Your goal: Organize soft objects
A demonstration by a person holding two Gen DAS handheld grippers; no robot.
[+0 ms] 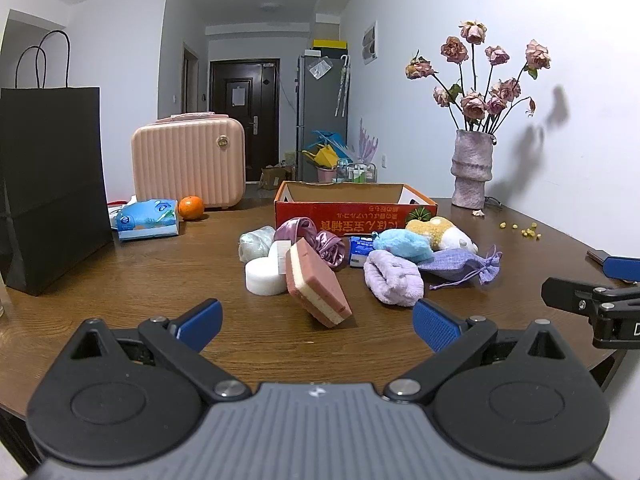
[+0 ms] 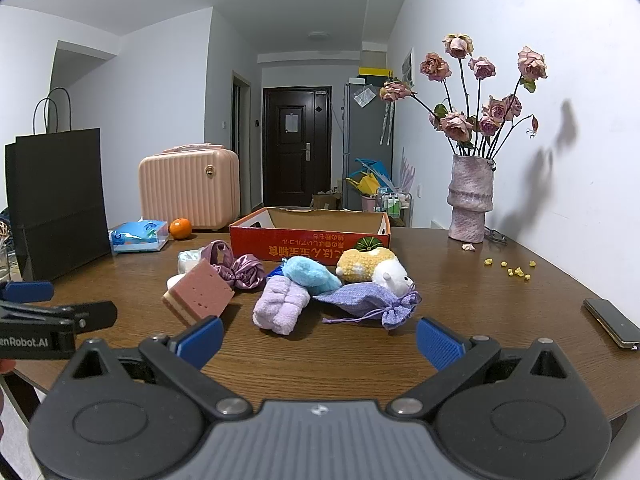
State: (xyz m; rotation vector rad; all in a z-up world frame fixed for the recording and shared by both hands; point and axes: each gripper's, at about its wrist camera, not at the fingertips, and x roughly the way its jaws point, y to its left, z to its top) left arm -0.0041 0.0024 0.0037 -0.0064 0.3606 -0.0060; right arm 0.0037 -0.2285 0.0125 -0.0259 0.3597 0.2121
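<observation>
Both my tongs wide apart, nothing held.

My left tongs (image 1: 318,324) face the pink sponge (image 1: 318,284); my right tongs (image 2: 320,338) face the lilac towel (image 2: 280,306) and pouch (image 2: 372,300), all heaped before the red box (image 2: 308,238) on the table (image 2: 500,312).

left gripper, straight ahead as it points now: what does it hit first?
Likely the pink sponge: it leans on edge, dead centre between the open left gripper fingers, nearest thing ahead. Depth is uncertain through the fisheye.
</observation>
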